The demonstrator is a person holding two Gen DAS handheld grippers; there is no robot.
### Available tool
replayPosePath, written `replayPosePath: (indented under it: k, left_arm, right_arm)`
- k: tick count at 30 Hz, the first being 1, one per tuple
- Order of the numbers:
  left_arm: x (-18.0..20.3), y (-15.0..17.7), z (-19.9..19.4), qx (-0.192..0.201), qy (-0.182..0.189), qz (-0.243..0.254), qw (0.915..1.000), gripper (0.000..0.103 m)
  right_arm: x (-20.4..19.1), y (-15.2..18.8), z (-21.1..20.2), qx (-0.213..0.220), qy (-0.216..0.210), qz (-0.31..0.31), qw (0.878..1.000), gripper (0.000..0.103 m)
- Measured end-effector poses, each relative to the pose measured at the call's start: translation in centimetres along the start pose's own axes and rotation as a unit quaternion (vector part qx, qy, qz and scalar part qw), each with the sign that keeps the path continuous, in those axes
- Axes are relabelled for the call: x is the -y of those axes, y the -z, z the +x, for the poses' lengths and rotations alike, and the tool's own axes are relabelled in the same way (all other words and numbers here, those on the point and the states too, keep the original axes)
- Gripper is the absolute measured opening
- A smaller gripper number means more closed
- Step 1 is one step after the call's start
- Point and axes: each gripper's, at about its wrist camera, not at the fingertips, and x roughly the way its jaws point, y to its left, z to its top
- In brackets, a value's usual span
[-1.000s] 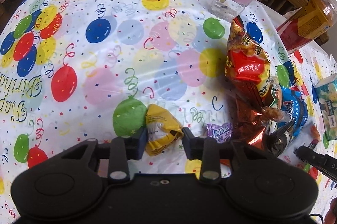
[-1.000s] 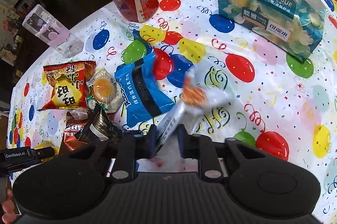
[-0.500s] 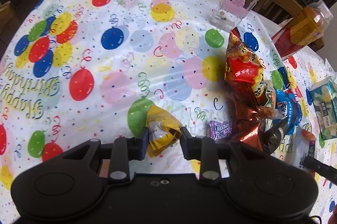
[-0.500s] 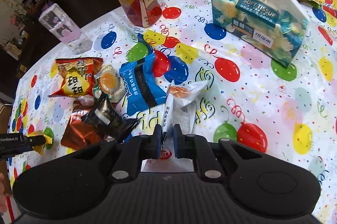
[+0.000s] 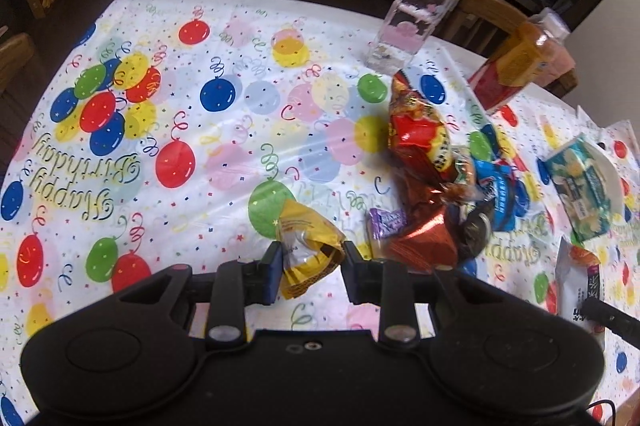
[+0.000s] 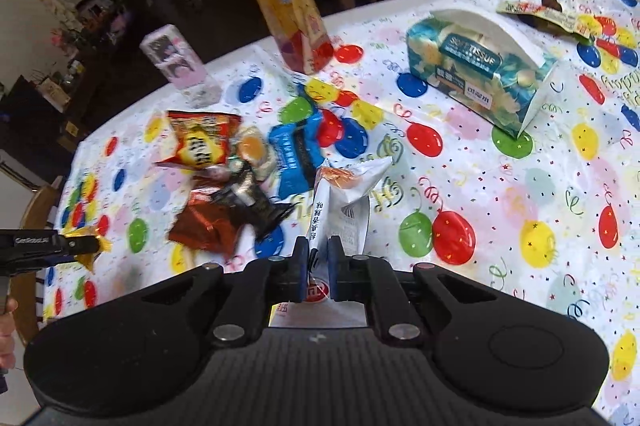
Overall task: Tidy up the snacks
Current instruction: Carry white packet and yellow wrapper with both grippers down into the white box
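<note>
Gripping: left claw (image 5: pixel 309 258) yellow packet (image 5: pixel 306 250), right claw (image 6: pixel 319 258) white packet (image 6: pixel 340 209).

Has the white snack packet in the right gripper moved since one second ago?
Yes. The white snack packet, clamped in the right gripper, has been lifted off the tablecloth and now stands upright, nearer the camera.

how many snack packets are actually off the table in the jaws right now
2. The crinkled yellow foil snack packet sits between the left gripper's jaws; the tall white plastic snack packet is pinched in the right gripper. The others lie on the balloon-print tablecloth; some overlap, so more may be hidden.
</note>
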Motion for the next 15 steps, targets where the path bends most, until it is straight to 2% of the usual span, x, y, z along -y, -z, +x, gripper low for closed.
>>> replayPosePath:
  k: [15]
  left_arm:
    - [0.7, 4.1, -7.6, 0.033, 0.043, 0.052, 0.9972, 0.028]
  right_arm:
    - [-4.3, 4.4, -7.3, 0.025, -0.041, -0.045, 0.998, 0.009]
